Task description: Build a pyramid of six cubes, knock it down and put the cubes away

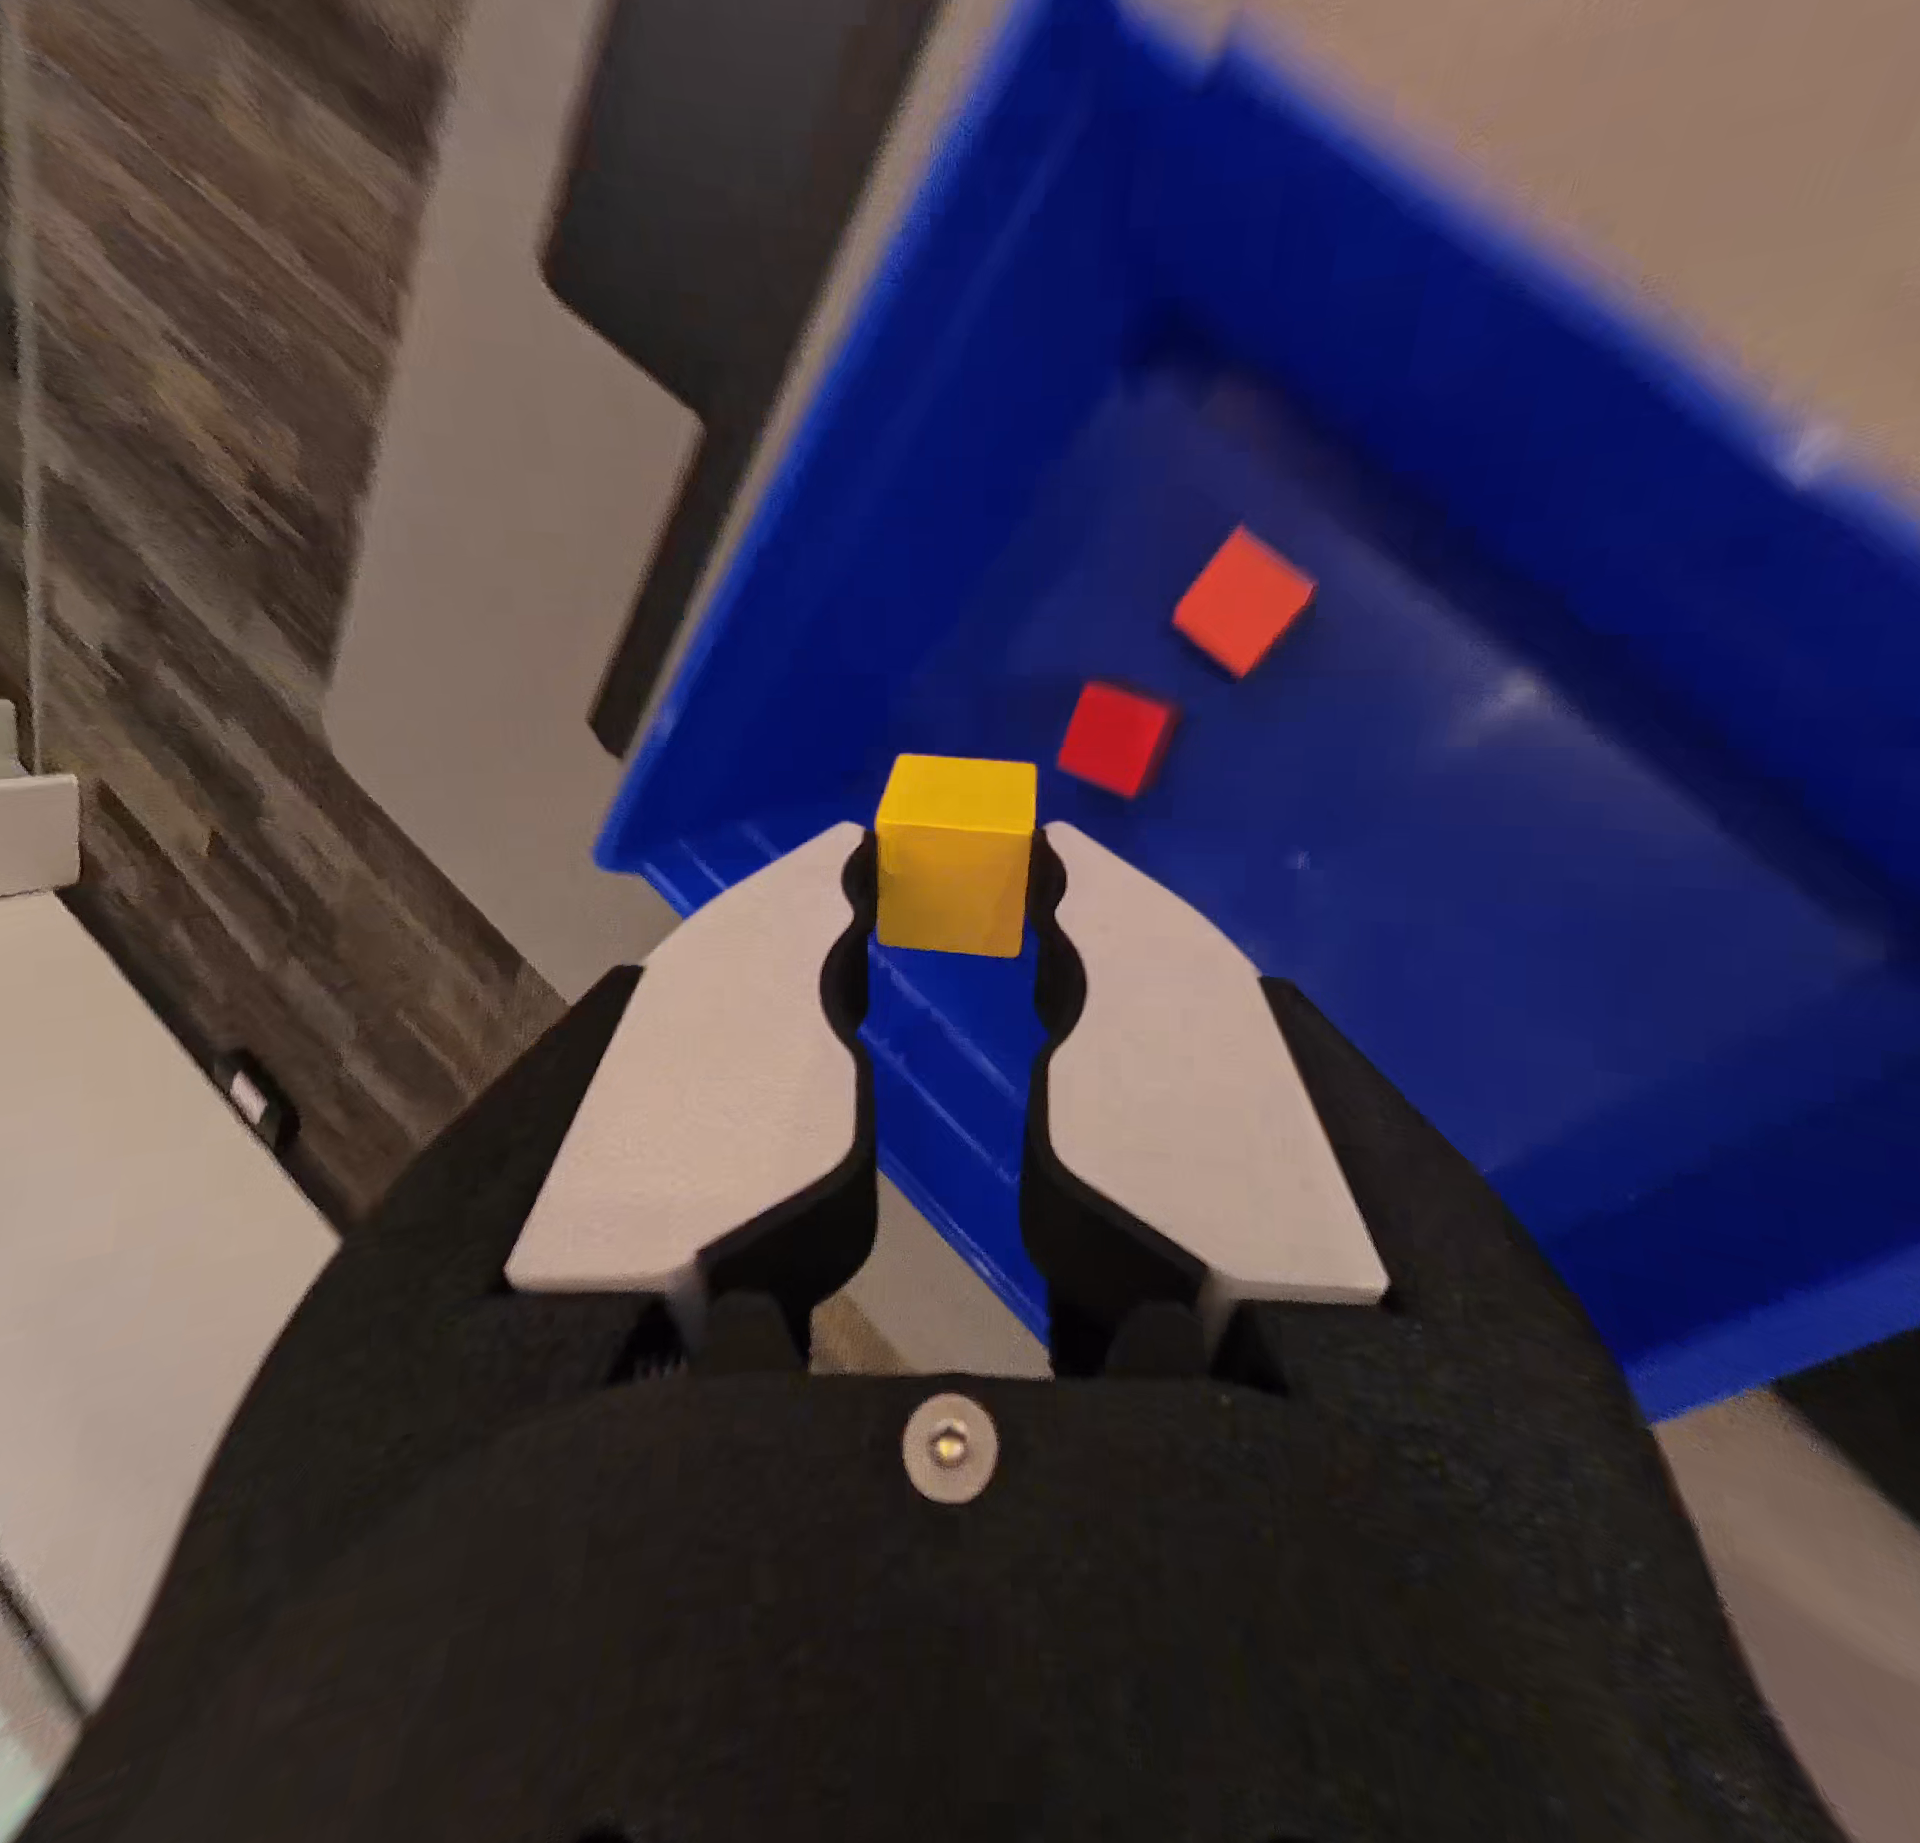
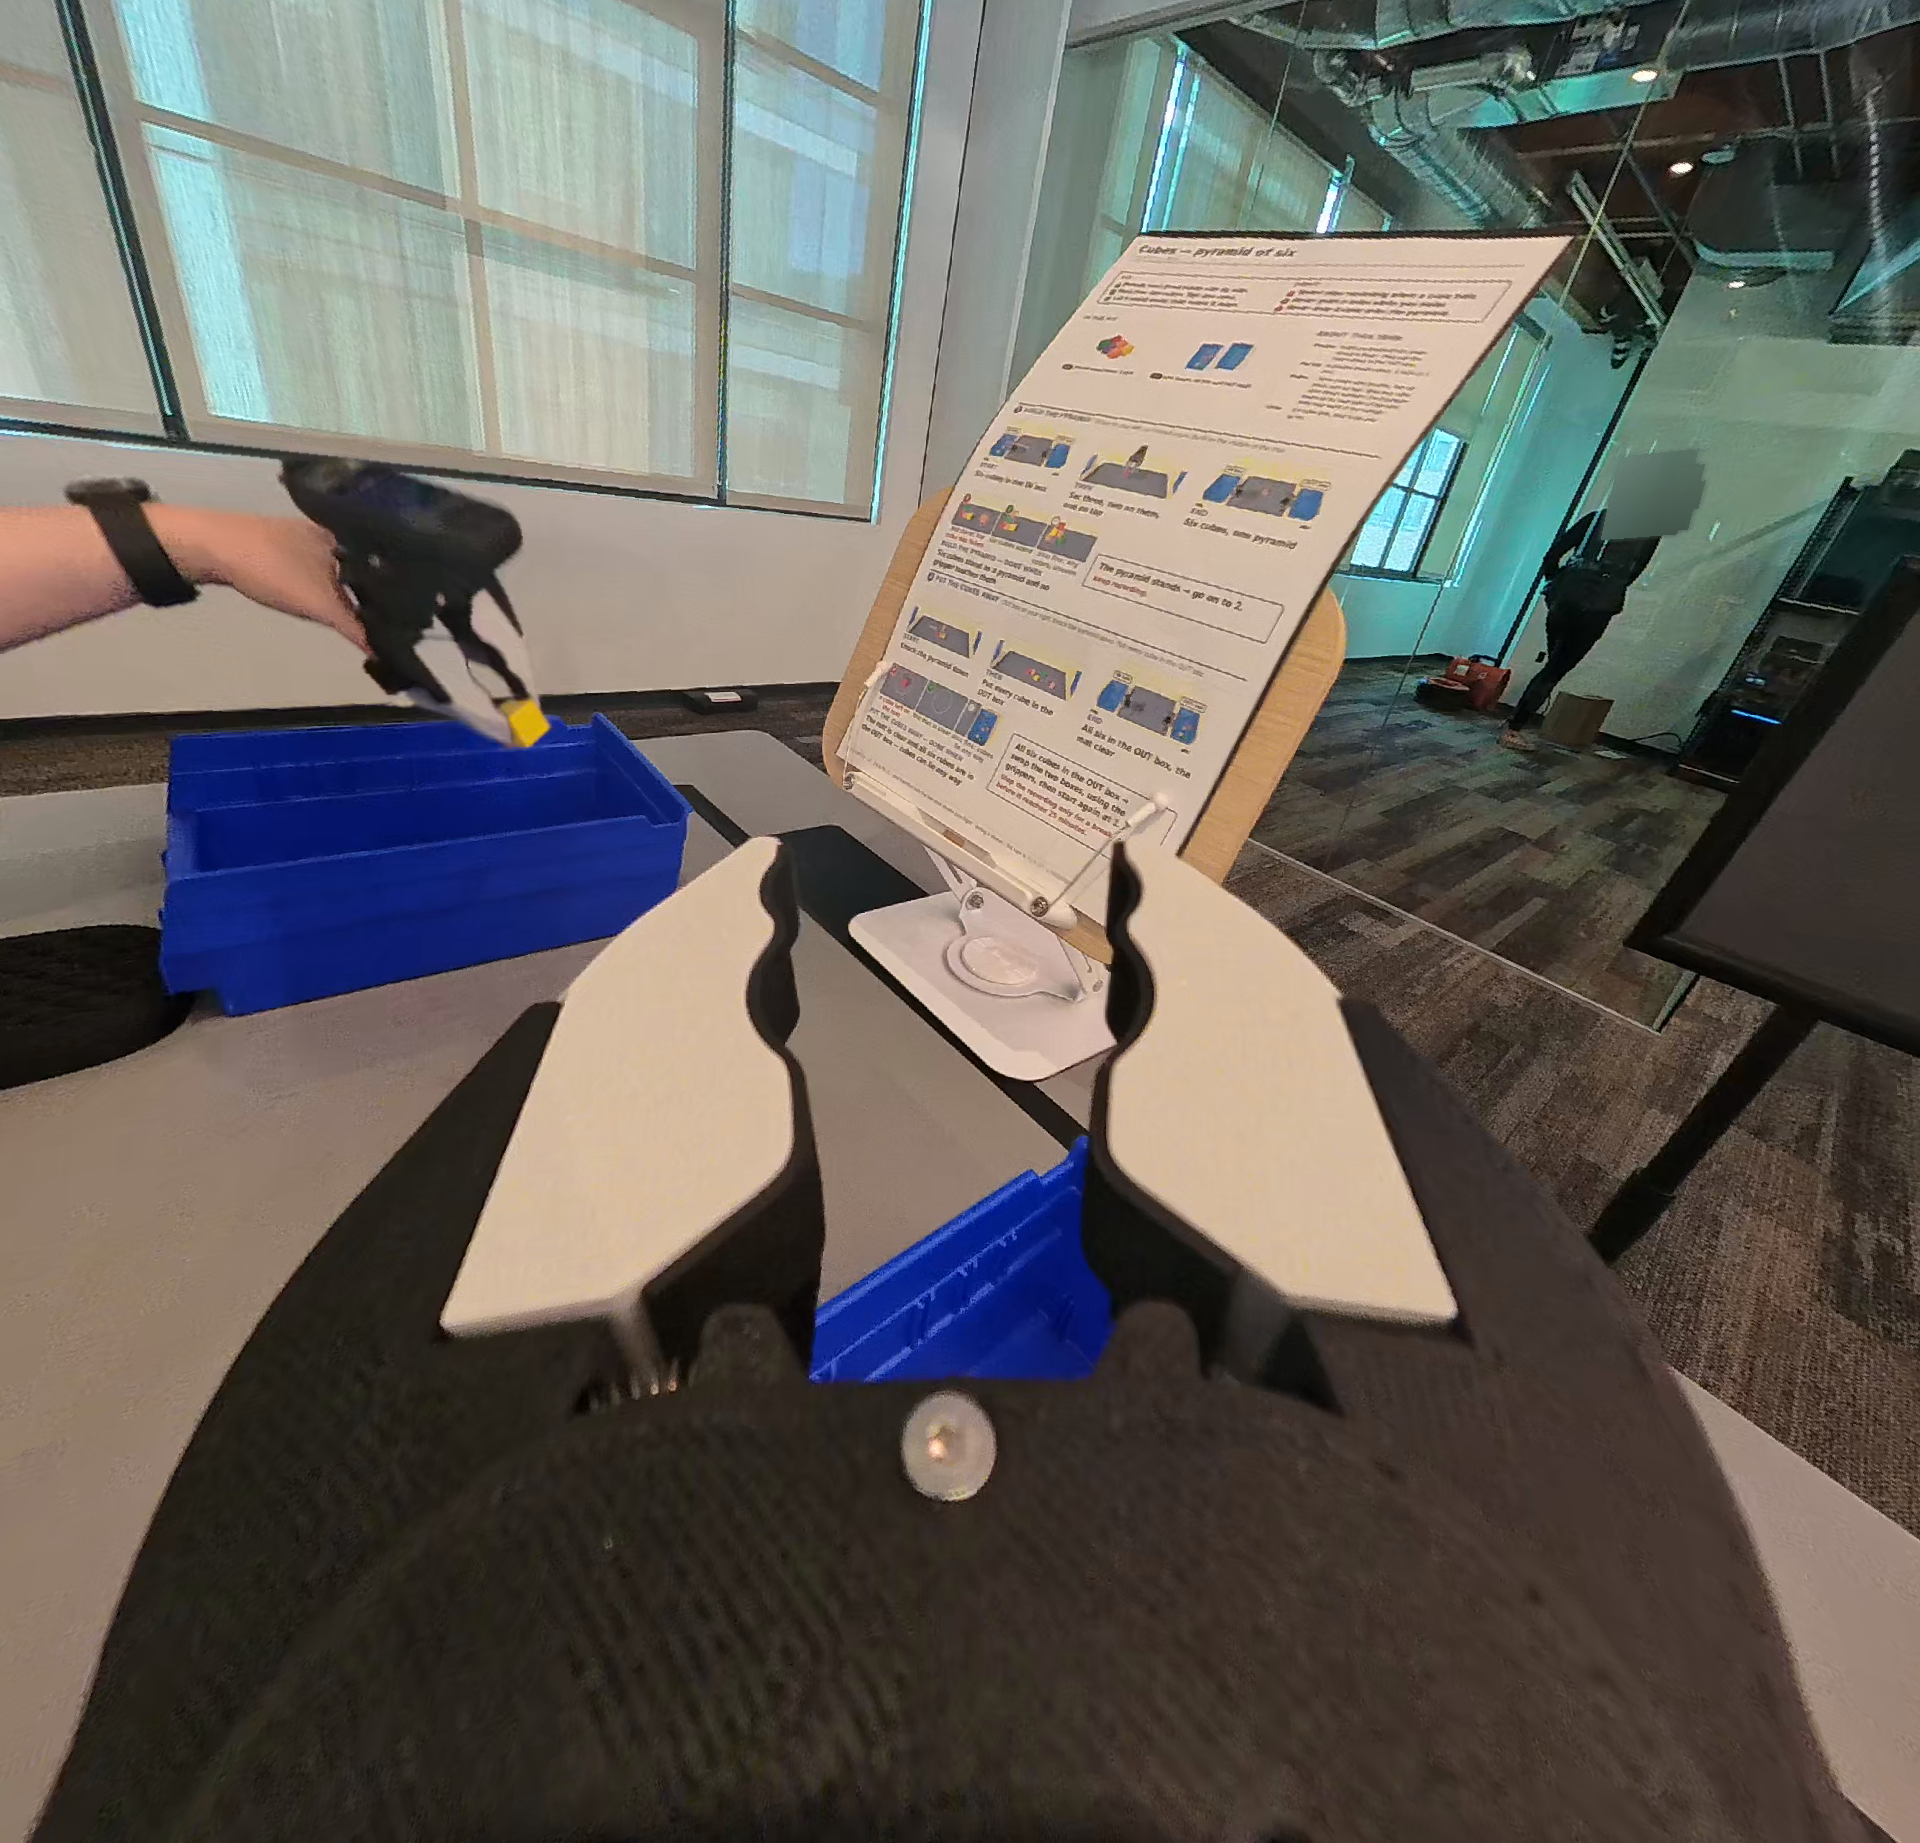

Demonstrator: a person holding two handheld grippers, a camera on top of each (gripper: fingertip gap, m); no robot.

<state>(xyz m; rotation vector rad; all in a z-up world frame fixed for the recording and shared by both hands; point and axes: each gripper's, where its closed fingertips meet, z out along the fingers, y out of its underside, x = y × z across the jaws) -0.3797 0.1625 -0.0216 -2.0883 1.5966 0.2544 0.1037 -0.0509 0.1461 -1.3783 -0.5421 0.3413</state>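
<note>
My left gripper's (image 1: 956, 843) fingers pinch a small yellow cube (image 1: 956, 858) by its sides, held over the near rim of the blue plastic bin (image 1: 1507, 962). On the bin's floor I see a red cube (image 1: 1114, 738) and, just beyond it, an orange-red cube (image 1: 1242, 598). My right gripper's (image 2: 945, 879) fingers are spread with nothing between them, above a second blue bin (image 2: 966, 1284), facing a printed sheet on a stand (image 2: 1195, 546).

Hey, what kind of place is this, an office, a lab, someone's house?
Most likely an office or meeting room used for recording: big gridded windows, a glass partition with exposed ceiling ducts behind it, carpet tiles, and a grey table holding a blue bin and an instruction sheet on a stand.
</note>
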